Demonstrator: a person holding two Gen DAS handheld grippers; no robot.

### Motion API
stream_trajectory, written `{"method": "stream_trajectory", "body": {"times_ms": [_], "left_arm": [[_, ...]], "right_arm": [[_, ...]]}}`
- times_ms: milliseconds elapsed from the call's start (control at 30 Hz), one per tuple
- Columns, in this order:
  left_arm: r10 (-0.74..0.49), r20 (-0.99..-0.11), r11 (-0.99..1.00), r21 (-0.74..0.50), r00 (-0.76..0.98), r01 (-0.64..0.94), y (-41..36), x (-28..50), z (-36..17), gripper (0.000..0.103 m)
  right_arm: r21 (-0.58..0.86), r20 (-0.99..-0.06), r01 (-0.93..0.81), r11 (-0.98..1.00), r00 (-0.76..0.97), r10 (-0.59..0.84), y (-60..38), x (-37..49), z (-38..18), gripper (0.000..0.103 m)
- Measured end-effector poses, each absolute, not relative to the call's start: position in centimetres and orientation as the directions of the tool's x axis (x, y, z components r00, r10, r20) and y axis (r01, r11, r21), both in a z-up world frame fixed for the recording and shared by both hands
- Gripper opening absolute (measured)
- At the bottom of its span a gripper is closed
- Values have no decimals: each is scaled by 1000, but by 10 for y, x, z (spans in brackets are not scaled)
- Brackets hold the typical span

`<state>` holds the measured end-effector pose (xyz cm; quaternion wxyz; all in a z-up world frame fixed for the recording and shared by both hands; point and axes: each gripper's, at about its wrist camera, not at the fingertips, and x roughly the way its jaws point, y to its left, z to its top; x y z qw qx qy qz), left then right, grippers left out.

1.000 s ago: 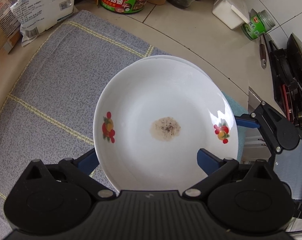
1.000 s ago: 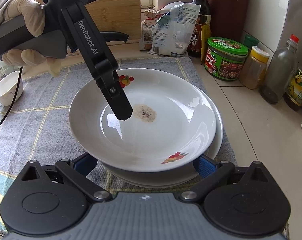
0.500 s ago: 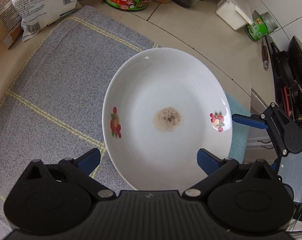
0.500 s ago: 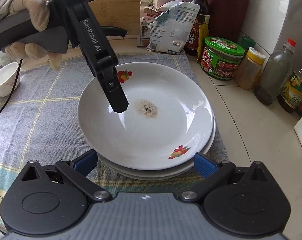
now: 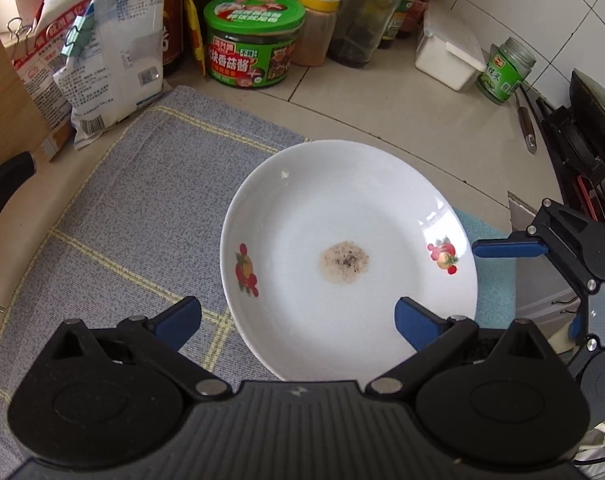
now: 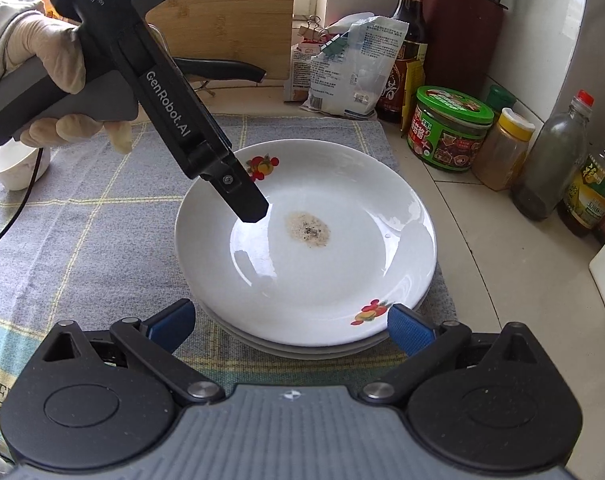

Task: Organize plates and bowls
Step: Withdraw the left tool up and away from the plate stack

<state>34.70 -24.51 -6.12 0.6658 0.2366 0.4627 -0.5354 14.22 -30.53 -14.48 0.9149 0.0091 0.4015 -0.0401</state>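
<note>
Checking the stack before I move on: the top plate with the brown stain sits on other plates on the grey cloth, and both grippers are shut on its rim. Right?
Not quite. The stained top plate does sit on other plates on the grey cloth, but neither gripper grips it: the right wrist view shows the right gripper open at the near rim, and the left gripper is open in its own view.

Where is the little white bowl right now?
In the right wrist view, the little white bowl sits at the far left on the grey cloth, behind the gloved hand.

Bright, even daylight, window glare on the glossy plate (image 6: 306, 248), sharp focus, fisheye bending and dark corners.
</note>
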Motion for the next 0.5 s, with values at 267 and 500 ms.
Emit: {"method": "stream_trajectory", "body": {"times_ms": [267, 500], "left_arm": [[-567, -822, 299, -141, 56, 944, -233, 316, -60, 102], [-591, -803, 321, -150, 74, 935, -227, 311, -62, 102]], "right_arm": [[-33, -726, 81, 996, 683, -79, -302, 136, -139, 103], [-48, -728, 101, 994, 677, -104, -304, 129, -137, 103]]}}
